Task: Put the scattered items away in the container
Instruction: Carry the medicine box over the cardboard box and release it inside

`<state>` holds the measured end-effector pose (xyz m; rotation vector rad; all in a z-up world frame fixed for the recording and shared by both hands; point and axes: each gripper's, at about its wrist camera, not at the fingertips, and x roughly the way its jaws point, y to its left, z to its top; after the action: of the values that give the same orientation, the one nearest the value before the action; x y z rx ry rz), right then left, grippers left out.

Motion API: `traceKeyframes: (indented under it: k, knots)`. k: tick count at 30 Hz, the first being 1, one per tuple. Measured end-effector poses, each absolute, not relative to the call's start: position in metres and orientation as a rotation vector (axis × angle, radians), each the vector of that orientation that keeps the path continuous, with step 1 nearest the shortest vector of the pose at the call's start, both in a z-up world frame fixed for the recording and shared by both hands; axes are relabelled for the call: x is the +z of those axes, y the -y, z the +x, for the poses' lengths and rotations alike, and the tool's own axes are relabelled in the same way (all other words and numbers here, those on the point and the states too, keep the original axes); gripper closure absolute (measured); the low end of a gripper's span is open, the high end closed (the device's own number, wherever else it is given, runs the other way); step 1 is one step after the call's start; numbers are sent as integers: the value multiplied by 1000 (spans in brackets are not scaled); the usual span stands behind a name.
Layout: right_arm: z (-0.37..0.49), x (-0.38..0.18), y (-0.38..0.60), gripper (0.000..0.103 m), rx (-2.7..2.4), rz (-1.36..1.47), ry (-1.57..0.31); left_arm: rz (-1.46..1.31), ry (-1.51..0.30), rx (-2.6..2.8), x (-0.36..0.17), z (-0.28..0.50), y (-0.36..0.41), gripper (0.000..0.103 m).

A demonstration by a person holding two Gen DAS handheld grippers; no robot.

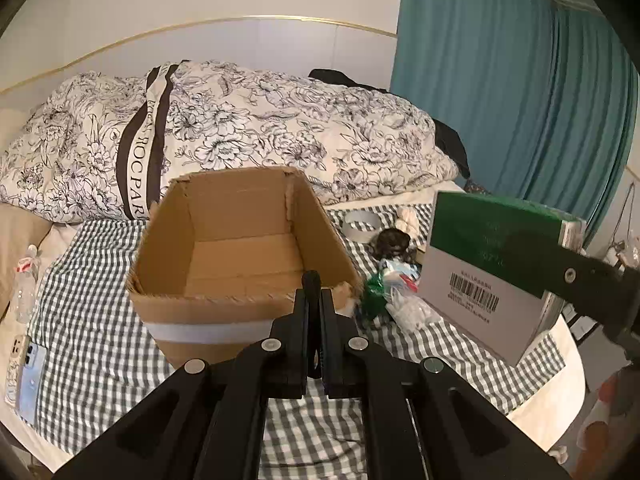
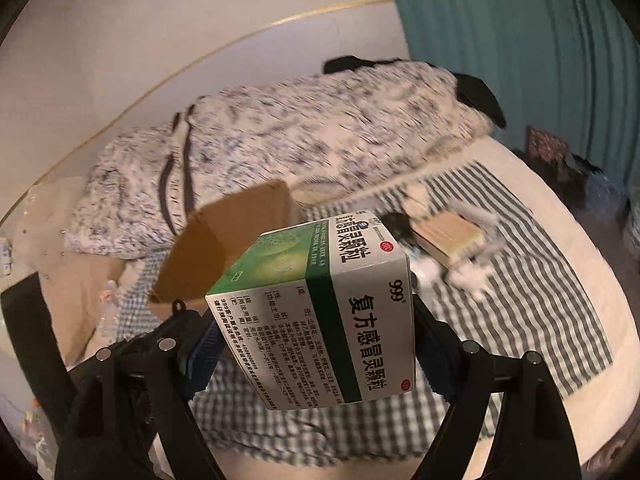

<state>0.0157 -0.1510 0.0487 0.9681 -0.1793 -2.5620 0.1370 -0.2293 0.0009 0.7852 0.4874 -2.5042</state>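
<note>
Rectangular green-white medicine carton (image 2: 320, 312) clamped in right gripper (image 2: 316, 344), right of open corrugated cardboard box (image 1: 240, 240). Left gripper (image 1: 316, 300) closed, empty. Barcode seen only by left wrist view.

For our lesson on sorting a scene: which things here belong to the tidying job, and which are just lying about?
Belonging to the job:
cardboard box, empty
medicine box, held by right gripper
tape roll
plastic wrappers

Just lying about:
floral duvet
phone
teal curtain
</note>
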Motion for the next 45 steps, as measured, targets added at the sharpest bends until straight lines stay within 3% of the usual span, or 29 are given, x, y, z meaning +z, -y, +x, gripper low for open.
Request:
traceKeyframes:
  k: [15, 34, 45]
  knots:
    - [-26, 76, 236, 20, -2428, 961, 109, 800, -448, -2435, 25, 125, 308, 98]
    - [-96, 16, 279, 19, -2395, 1145, 60, 950, -564, -2360, -42, 87, 356, 98]
    - [-106, 17, 293, 20, -2392, 1108, 59, 959, -587, -2358, -55, 84, 362, 95]
